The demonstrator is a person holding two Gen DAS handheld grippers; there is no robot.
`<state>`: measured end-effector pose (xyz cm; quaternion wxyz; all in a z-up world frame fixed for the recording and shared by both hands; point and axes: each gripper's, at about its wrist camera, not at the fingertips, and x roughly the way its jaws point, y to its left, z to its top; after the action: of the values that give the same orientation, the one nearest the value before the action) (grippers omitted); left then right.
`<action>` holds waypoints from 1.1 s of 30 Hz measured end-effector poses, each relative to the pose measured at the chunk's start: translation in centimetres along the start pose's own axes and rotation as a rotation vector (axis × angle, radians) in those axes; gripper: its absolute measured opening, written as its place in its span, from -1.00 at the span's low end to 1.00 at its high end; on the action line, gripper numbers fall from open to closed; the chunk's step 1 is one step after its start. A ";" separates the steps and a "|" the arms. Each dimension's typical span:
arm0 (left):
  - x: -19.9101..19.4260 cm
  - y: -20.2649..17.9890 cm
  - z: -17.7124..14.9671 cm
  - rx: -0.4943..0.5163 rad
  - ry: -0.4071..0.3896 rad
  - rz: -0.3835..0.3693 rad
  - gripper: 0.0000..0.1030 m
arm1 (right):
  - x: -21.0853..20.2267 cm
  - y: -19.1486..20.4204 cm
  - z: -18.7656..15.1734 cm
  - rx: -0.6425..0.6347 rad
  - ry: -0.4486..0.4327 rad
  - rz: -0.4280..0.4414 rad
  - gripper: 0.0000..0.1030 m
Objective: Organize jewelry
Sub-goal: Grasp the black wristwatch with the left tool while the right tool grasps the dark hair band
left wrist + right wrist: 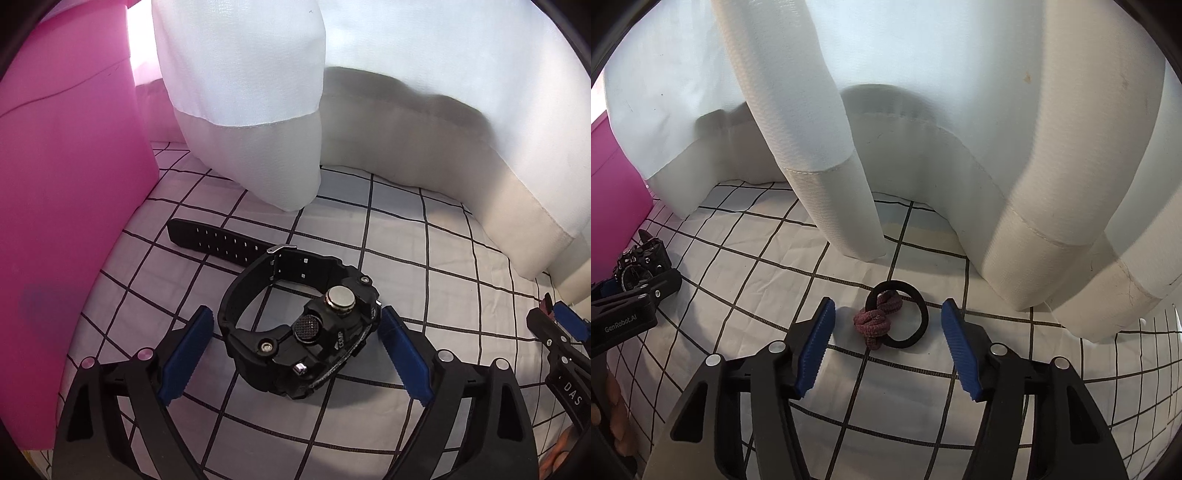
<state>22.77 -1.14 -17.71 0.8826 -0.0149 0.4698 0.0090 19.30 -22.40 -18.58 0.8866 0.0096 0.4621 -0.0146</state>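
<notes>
Both tools spread: left tool (295, 339) straddles the watch (299, 325), right tool (886, 336) the knotted hair ties (886, 319); the bulky watch may slip.

White curtain folds (827, 155) crowding the far edge, pink box (62, 206) walling the left, gridded cloth (738, 258) between open.

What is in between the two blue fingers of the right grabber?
In the right wrist view, two tangled hair ties, one black and one pinkish, lie on the checked cloth between the right gripper's open blue fingers, untouched.
</notes>
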 end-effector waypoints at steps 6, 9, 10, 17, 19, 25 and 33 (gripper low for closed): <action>-0.8 0.3 -0.8 0.007 -0.009 -0.016 0.27 | -0.5 1.8 -0.3 -0.030 0.001 0.023 -0.59; -1.1 0.8 -1.0 -0.005 0.003 -0.029 0.26 | -0.7 1.7 -0.5 -0.010 0.007 0.047 -0.61; -1.2 0.9 -0.8 -0.013 0.008 -0.037 0.26 | -0.9 1.7 -0.6 -0.007 0.008 0.051 -0.62; -3.4 2.3 -2.3 -0.037 0.016 -0.058 0.26 | -2.9 0.3 -1.5 0.029 0.001 0.094 -0.62; -4.2 2.5 -2.8 -0.030 0.017 -0.061 0.26 | -3.7 -0.4 -2.0 0.045 0.004 0.102 -0.62; -7.6 2.7 -4.2 -0.009 -0.006 -0.076 0.26 | -6.6 -1.4 -3.2 0.052 0.009 0.103 -0.62; -14.3 2.6 -4.2 0.011 -0.083 -0.113 0.26 | -13.1 -0.1 -3.6 0.004 -0.037 0.122 -0.62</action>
<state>11.23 1.27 -8.24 0.9006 -0.0360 0.4311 -0.0428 8.86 -22.18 -9.84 0.8943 0.0392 0.4440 0.0384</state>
